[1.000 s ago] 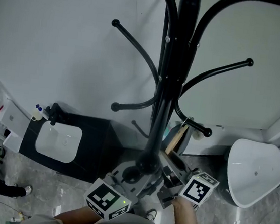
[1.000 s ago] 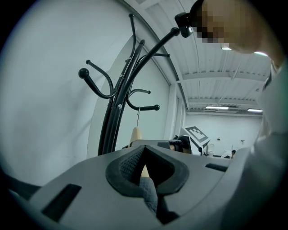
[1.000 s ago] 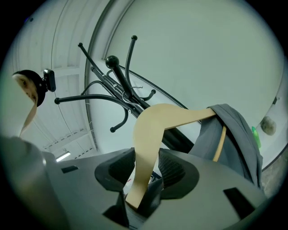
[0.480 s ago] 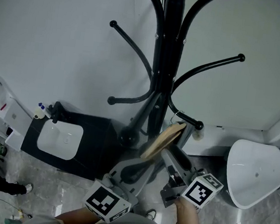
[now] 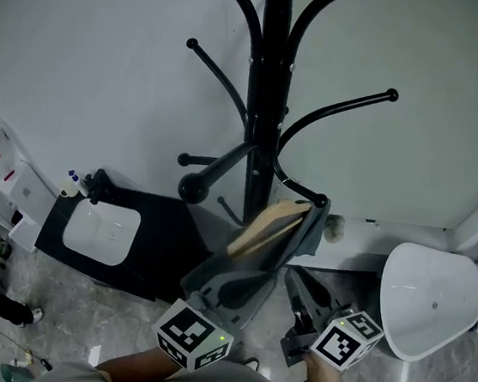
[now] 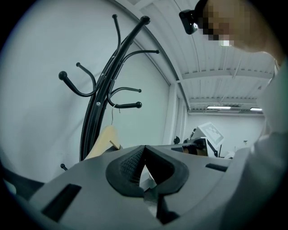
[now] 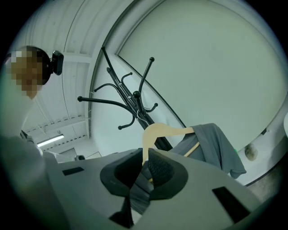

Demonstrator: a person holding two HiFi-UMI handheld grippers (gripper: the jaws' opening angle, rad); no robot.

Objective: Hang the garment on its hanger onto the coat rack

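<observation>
The left gripper (image 6: 143, 150) has its jaws pressed together, nothing clear between them. The right gripper (image 7: 145, 158) is closing its jaws, pinching the wooden hanger (image 7: 158, 130) arm, with grey garment (image 7: 217, 144) cloth in the gap. The hanger, garment draped on it, reaches up to a low peg of the black rack (image 5: 265, 103)

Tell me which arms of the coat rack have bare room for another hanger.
Free: the upper left arm, the long right arm and the short left arm, all bare. Crowded: the lower right arm, where the hanger and grey garment sit.
</observation>
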